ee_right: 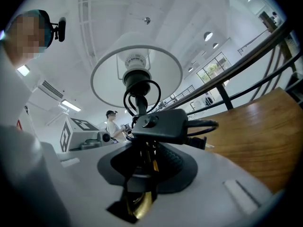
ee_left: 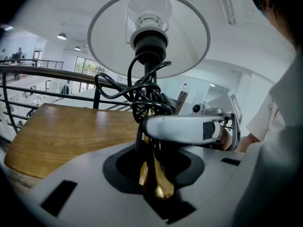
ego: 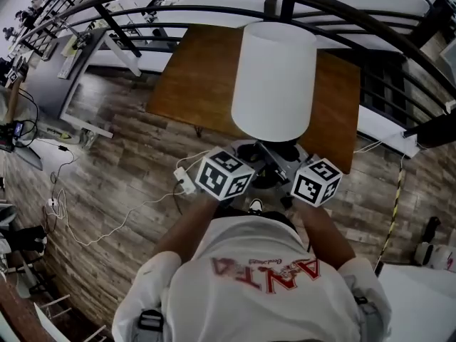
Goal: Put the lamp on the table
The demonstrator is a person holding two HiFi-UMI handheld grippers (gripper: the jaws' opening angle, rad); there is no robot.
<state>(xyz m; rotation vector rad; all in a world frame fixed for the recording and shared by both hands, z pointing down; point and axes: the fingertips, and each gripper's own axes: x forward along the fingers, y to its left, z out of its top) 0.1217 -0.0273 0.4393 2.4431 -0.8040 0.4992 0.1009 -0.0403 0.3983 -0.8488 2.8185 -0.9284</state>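
Near one wooden table (ego: 192, 70), the left gripper (ee_left: 154, 176) and right gripper (ee_right: 141, 186) each clench jaws on one lamp (ego: 274, 77).

- A wood-plank floor (ego: 121, 169) ran across the room, with white cables (ego: 107, 223) trailing over it.
- A brown wooden counter (ego: 192, 70) stood against a dark, curved metal railing (ego: 287, 9).
- A grey desk (ego: 43, 80) stood to the left, well apart from the counter.
- The ceiling (ee_right: 189, 13) was white, with round lights (ee_left: 61, 36) lit.
- Tall windows (ee_left: 87, 66) at the far side let in daylight.
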